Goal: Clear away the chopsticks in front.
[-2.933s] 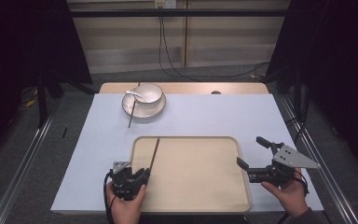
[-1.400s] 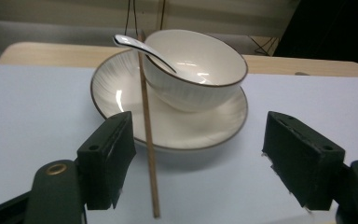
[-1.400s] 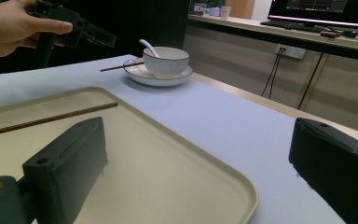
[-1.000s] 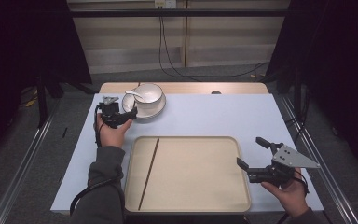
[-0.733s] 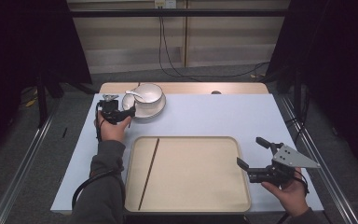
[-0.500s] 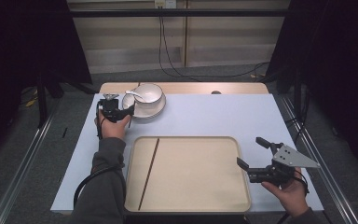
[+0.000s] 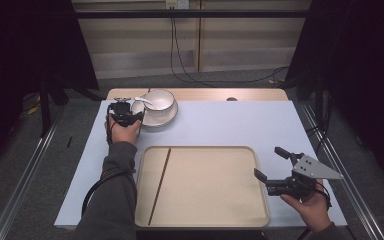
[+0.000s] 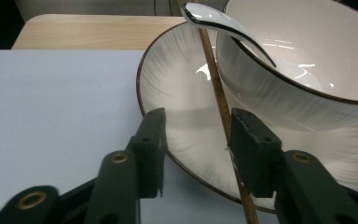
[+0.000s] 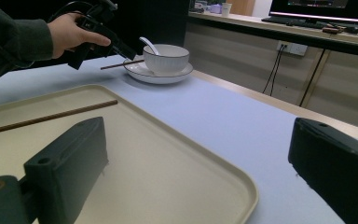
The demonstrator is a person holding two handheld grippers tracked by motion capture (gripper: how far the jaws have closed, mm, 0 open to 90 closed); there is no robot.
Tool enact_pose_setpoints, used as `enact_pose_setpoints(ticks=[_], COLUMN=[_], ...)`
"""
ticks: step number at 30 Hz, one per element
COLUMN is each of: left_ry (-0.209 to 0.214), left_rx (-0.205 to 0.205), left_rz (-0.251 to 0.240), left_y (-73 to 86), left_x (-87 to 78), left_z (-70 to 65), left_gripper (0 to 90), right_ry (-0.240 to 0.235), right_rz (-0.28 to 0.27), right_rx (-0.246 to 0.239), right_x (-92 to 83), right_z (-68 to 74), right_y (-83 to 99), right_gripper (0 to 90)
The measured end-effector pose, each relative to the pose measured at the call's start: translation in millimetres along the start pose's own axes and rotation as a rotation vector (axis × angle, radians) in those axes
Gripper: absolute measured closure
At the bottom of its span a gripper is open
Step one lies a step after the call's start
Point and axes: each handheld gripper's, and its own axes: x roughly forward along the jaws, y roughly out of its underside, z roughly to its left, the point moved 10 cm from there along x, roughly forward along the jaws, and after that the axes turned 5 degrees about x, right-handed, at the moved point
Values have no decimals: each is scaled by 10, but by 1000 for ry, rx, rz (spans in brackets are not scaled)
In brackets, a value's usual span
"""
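Observation:
A white bowl (image 7: 159, 100) with a white spoon (image 7: 142, 100) in it stands on a white plate (image 7: 166, 120) at the table's back left. One brown chopstick (image 8: 219, 98) lies across the plate's rim. My left gripper (image 8: 198, 135) is open at that rim, and the chopstick runs between the jaws, close against the right one. In the high view my left gripper (image 7: 133, 115) sits just left of the plate. A second chopstick (image 7: 159, 186) lies in the left part of the beige tray (image 7: 210, 220). My right gripper (image 7: 267, 161) stands open at the tray's right edge, holding nothing.
A light blue mat (image 7: 230, 122) covers the table, with a strip of bare wood (image 7: 260, 94) at the far edge. Cables (image 7: 180, 55) hang behind the table. A person's left sleeve (image 7: 112, 200) lies along the tray's left side.
The left gripper has let go of one chopstick in the tray and gone up to the plate, then eased closer around the other chopstick. The right gripper has stayed still.

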Motion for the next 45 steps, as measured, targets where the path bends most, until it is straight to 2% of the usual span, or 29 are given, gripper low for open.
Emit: enact_pose_setpoints(ticks=[2,6,12,18,20,23,25,28,31,33,36,43,44,45], left_ry=[1,16,11,9,7,16,21,8,12,0,-19,-3,-1,2], left_rx=[8,0,5,-12,0,-12,-15,-25,-36,-55,-48,-141,-135,-153], left_rz=[-1,7,25,22,32,37,63,82,92,100,117,121,123,116], left_y=[-17,-27,-50,-62,-49,-25,8,31,43,46,62,118,138,151], left_x=[11,40,55,65,69,100,107,114,101,84,38,-141,-162,-173], left_z=[-2,-32,-75,-95,-96,-110,-111,-113,-118,-123,-117,-143,-139,-152], left_gripper=[592,635,696,688,687,705,740,839,854,855,857,857,857,858], right_ry=[0,1,-6,-5,-7,-6,-6,-3,-6,-2,-3,0,-9,-11], right_rz=[-3,1,1,-2,-1,0,0,3,3,2,1,0,0,0], right_rx=[6,2,6,6,4,10,10,12,11,11,13,12,12,4], right_x=[2,3,2,-1,1,6,6,7,8,6,7,0,1,2], right_z=[2,-4,-1,2,0,3,3,-1,-2,-5,-4,-5,5,8], right_y=[-4,3,3,-1,0,4,3,8,10,8,8,4,4,5], right_gripper=[40,40,40,40,40,40,40,40,39,40,40,39,39,39])
